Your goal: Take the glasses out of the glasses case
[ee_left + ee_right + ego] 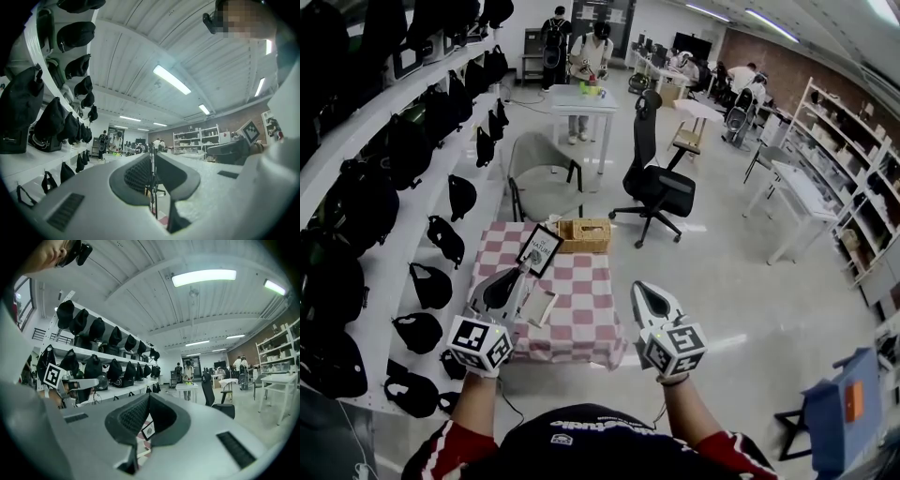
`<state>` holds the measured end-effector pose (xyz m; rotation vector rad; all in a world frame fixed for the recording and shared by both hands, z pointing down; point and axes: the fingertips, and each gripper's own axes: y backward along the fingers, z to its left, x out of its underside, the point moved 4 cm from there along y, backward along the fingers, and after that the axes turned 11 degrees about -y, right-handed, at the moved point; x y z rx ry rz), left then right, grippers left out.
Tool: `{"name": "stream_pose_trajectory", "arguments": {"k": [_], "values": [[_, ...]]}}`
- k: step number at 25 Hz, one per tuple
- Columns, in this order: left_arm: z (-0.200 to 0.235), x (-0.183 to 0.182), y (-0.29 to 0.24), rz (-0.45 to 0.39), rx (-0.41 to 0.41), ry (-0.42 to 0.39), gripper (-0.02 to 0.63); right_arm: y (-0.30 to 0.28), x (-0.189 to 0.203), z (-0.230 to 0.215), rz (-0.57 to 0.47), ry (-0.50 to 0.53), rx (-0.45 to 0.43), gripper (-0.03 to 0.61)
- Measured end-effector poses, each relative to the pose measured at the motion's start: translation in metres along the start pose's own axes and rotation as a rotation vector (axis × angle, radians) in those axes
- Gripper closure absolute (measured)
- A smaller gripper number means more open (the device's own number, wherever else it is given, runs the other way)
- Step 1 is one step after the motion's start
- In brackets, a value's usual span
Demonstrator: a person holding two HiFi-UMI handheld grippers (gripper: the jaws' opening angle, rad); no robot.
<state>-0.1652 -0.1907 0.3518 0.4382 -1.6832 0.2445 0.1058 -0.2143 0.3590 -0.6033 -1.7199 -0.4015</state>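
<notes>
A pale, flat glasses case lies on the left part of the checked table; I see no glasses. My left gripper hovers over the table's left side, its body just left of the case. Its jaws stand a thin slit apart with nothing between them. My right gripper hangs off the table's right edge, pointing level. Its pads meet at the tip and hold nothing.
A framed sign card and a wicker basket stand at the table's far edge. Shelves of black bags run along the left. A grey chair and a black office chair stand beyond the table.
</notes>
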Motion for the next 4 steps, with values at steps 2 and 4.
{"name": "stream_pose_trajectory", "arguments": {"k": [2, 4], "values": [[-0.0029, 0.0014, 0.0006, 0.003, 0.001, 0.001, 0.569, 0.0019, 0.0004, 0.0002, -0.001, 0.0, -0.001, 0.575], [-0.0057, 0.0022, 0.0014, 0.002, 0.003, 0.007, 0.568, 0.0042, 0.0002, 0.0002, -0.003, -0.001, -0.002, 0.575]]}}
